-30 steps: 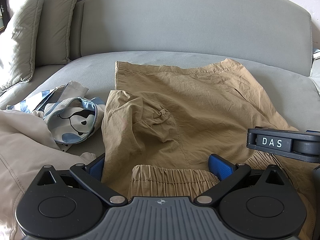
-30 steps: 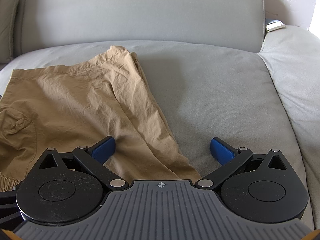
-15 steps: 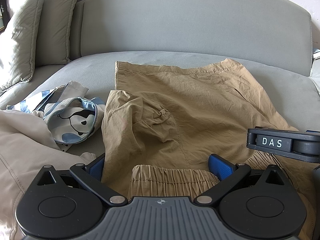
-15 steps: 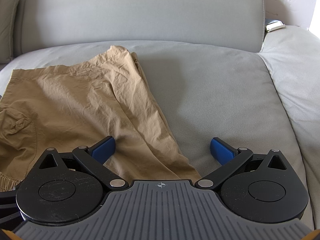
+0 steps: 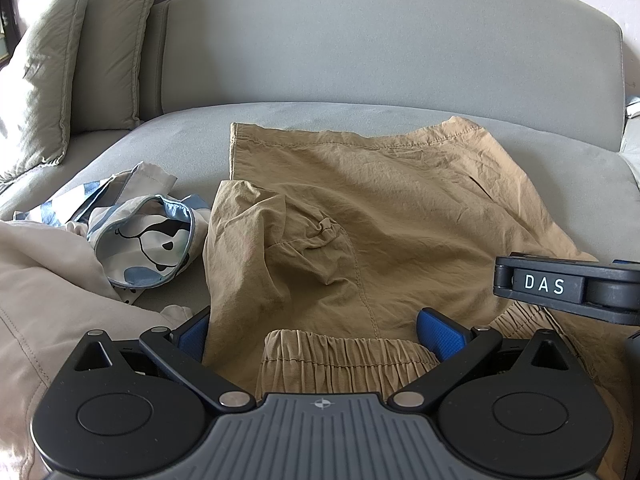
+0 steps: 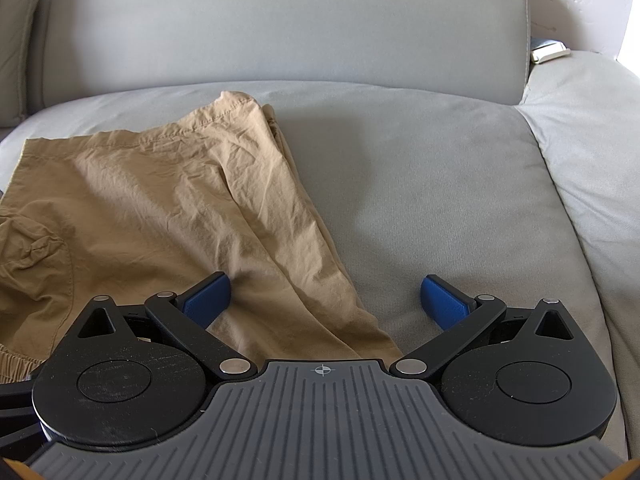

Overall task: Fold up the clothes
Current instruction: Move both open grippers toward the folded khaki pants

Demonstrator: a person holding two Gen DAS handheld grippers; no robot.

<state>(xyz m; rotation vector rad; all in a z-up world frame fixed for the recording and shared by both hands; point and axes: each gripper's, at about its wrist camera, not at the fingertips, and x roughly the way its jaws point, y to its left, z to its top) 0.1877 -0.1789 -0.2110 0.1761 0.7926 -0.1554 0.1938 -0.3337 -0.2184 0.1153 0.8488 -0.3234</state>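
Both claws, left (image 5: 316,332) and right (image 6: 325,300), hang spread over the shorts (image 5: 400,208): light, limp cloth, best pinched at the waistband (image 5: 344,356).

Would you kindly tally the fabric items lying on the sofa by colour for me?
Tan: 1, the tan shorts
Beige: 1, the beige garment
White and blue print: 1, the cartoon-print garment
Grey-green: 2, the two throw pillows
Total: 5
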